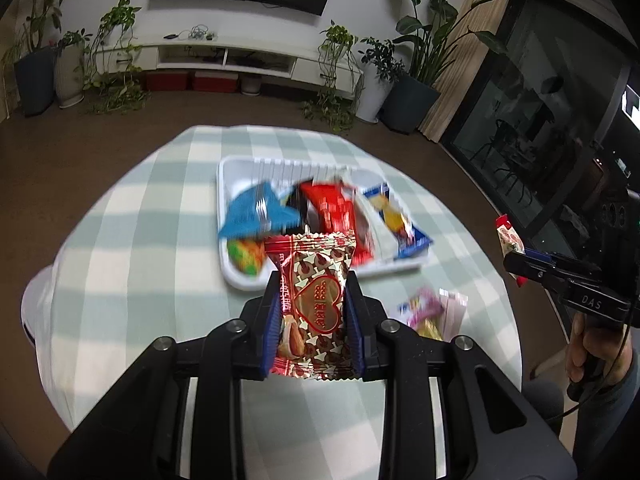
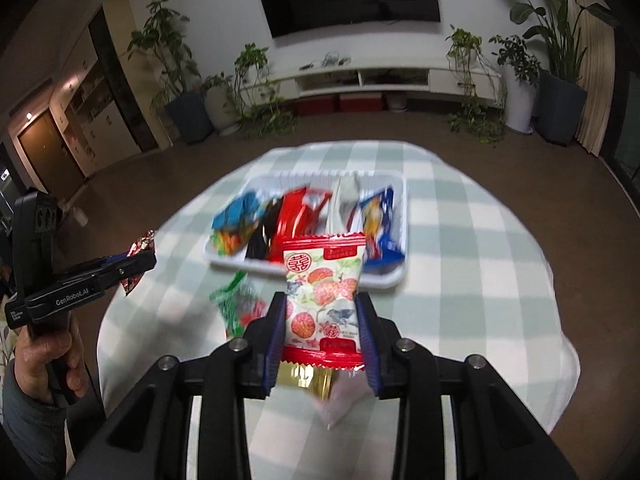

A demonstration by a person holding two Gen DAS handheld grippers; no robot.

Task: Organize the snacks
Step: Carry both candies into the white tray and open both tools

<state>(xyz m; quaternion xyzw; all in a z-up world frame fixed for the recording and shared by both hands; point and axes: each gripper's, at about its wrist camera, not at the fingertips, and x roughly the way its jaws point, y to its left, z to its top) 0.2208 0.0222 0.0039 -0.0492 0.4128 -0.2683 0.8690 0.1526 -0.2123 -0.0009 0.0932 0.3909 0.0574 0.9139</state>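
Observation:
My left gripper (image 1: 312,280) is shut on a red and gold heart-print snack packet (image 1: 316,304), held above the table just in front of the white tray (image 1: 244,280). My right gripper (image 2: 322,300) is shut on a white and red strawberry-print snack packet (image 2: 324,296), held above the table in front of the same tray (image 2: 304,270). The tray holds several packets: blue (image 1: 256,212), red (image 1: 340,212), and blue and yellow (image 1: 396,216). Each gripper shows at the edge of the other's view, the right one (image 1: 516,258) and the left one (image 2: 138,266).
The round table has a green and white checked cloth (image 1: 120,264). A pink packet (image 1: 428,310) and a gold one (image 2: 308,376) lie loose on the cloth, and a green packet (image 2: 236,304) lies left of my right gripper. Potted plants and a TV unit stand beyond.

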